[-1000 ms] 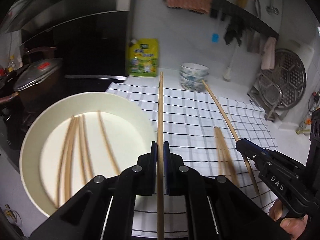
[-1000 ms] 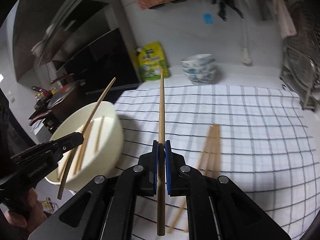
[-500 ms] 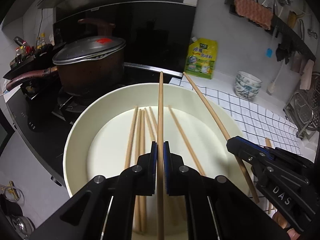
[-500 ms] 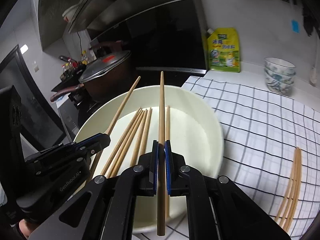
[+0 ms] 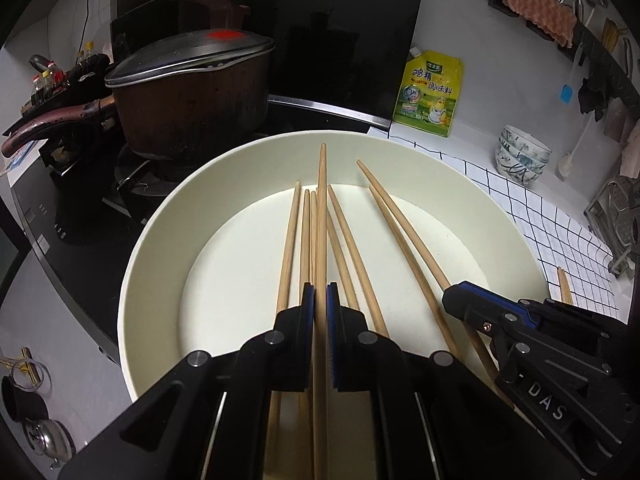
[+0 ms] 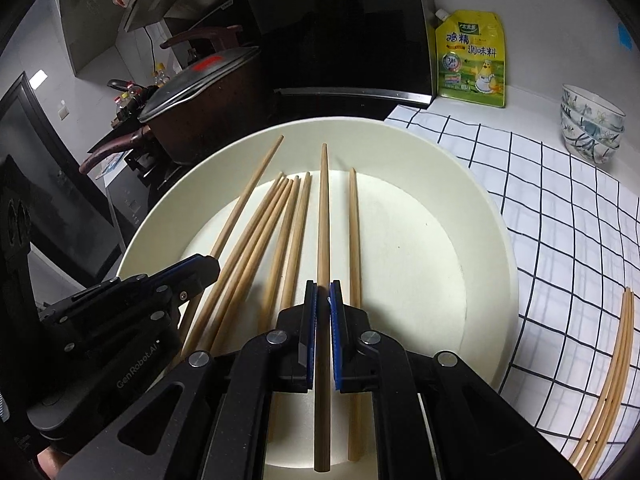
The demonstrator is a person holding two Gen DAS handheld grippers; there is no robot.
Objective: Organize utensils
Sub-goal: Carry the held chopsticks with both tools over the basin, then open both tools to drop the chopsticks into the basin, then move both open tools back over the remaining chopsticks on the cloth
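Observation:
A wide cream bowl point(image 5: 148, 264) holds several wooden chopsticks point(image 5: 290, 232). My left gripper point(image 5: 320, 292) is shut on one chopstick point(image 5: 321, 200) that points forward over the bowl. My right gripper point(image 6: 322, 292) is shut on another chopstick point(image 6: 323, 216), also over the bowl point(image 6: 496, 248). In the left wrist view the right gripper point(image 5: 452, 298) comes in from the right with its chopstick point(image 5: 404, 232). In the right wrist view the left gripper point(image 6: 208, 266) comes in from the left with its chopstick point(image 6: 248, 200). A few loose chopsticks point(image 6: 612, 376) lie on the checked cloth point(image 6: 568, 208).
A brown lidded pot point(image 5: 188, 92) stands on the black stove point(image 5: 80, 216) behind the bowl. A yellow pouch point(image 5: 430, 96) leans on the wall. Stacked patterned bowls point(image 5: 522, 158) stand at the back right. A metal rack point(image 5: 618, 216) is at the far right.
Both grippers have moved left from over the checked cloth and lowered over the cream bowl, each still holding its chopstick.

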